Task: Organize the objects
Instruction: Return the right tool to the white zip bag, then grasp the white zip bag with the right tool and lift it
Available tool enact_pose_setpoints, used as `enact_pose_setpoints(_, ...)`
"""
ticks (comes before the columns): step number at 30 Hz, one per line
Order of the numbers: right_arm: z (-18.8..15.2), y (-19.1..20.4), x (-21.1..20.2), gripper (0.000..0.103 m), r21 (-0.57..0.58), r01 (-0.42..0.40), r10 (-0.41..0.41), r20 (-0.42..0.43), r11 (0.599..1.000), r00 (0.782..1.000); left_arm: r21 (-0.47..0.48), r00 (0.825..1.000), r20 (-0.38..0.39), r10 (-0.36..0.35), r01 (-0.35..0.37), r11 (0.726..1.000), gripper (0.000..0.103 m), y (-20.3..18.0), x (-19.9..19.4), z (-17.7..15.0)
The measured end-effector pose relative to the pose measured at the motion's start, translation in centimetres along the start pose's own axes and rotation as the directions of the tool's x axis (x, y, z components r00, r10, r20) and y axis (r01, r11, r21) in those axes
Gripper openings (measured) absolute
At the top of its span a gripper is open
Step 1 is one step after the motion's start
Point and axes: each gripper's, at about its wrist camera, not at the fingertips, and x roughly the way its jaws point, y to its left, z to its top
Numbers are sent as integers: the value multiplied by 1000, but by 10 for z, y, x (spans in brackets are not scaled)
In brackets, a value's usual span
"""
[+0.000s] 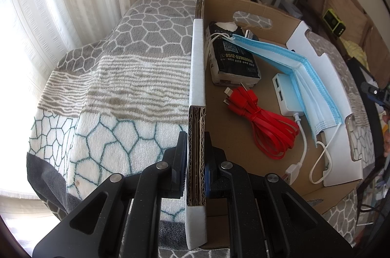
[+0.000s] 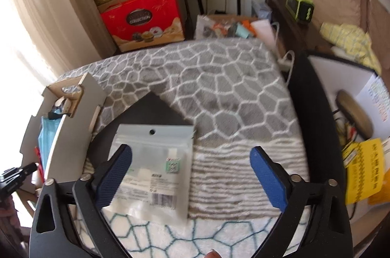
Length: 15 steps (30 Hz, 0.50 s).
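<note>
The white USB hub [image 1: 288,97] lies partly hidden under the folded pale-blue face mask [image 1: 302,77]. Small print on the black tissue packet [image 1: 231,63] is illegible. In the right wrist view, the clear plastic zip pouch [image 2: 156,160] is partly covered by one blue tool pad [image 2: 114,175]; its label text is blurred.

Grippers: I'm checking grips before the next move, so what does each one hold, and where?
The left gripper clamps the cardboard box by its side wall's top edge. The right gripper is open, holding nothing.
</note>
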Motion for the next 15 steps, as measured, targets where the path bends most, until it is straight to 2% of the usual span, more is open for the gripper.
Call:
enact_pose_setpoints(7,-15,-4,24,57,48,-102,107,-117,994,987,0,1000,1,1,-1,1000,10,-1,0,0)
enact_pose_setpoints(12,-17,-11,23,57,87,-147,157,-126,985,980,-1,1000,0,1,-1,1000,10,-1,0,0)
enact_pose_setpoints(15,-17,-14,22,57,129,-216,233,-135,968,963,0,1000,1,3,-3,1000,10,-1,0,0)
